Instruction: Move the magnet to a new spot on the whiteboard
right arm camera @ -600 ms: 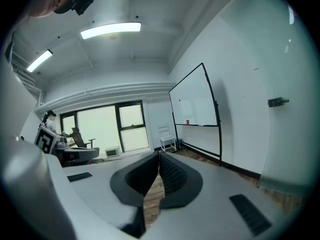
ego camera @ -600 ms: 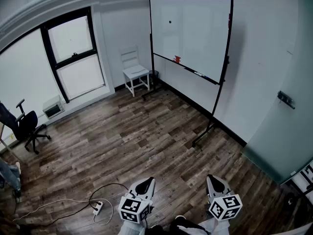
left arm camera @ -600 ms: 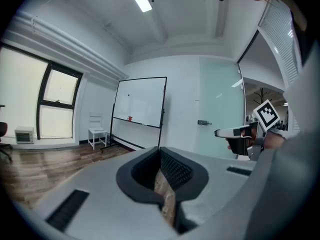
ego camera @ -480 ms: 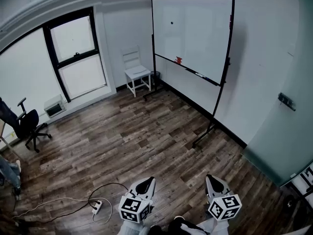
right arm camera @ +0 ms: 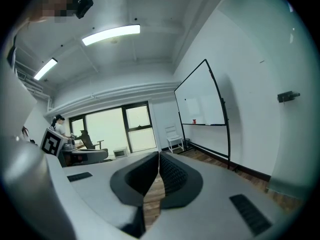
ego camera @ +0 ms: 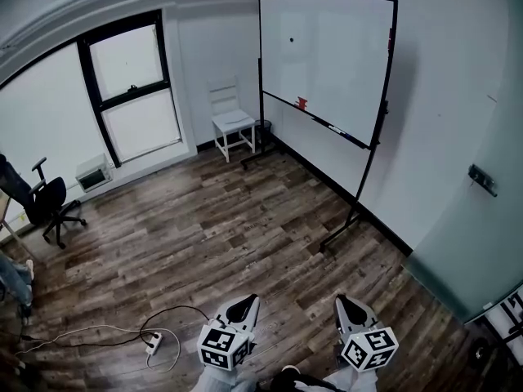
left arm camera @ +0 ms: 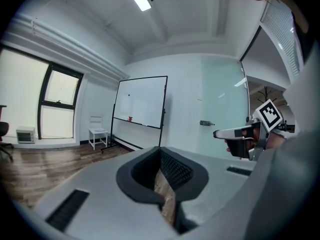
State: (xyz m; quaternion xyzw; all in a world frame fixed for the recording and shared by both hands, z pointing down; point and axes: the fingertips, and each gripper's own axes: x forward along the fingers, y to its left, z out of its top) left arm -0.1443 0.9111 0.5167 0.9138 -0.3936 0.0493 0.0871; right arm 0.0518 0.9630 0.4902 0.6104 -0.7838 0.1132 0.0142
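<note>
The whiteboard (ego camera: pixel 327 55) stands on its wheeled frame across the room, against the right wall. A small dark magnet (ego camera: pixel 291 39) sits high on its left part, and a red object (ego camera: pixel 301 102) rests on its tray. Low in the head view, my left gripper (ego camera: pixel 243 307) and right gripper (ego camera: pixel 347 306) are held side by side, far from the board. Both are shut and hold nothing. In the left gripper view the jaws (left arm camera: pixel 160 151) meet below the distant whiteboard (left arm camera: pixel 140 101). In the right gripper view the jaws (right arm camera: pixel 159 155) meet, with the whiteboard (right arm camera: pixel 202 101) to their right.
A white chair (ego camera: pixel 233 121) stands left of the board, below a dark-framed window (ego camera: pixel 131 88). An office chair (ego camera: pixel 45 207) and a person's legs (ego camera: pixel 12 280) are at the left edge. A power strip with cable (ego camera: pixel 151 343) lies on the wood floor near my left gripper.
The head view has shifted, so the whiteboard sits slightly further right in the picture. My right gripper has drifted a little left. Both grippers remain shut.
</note>
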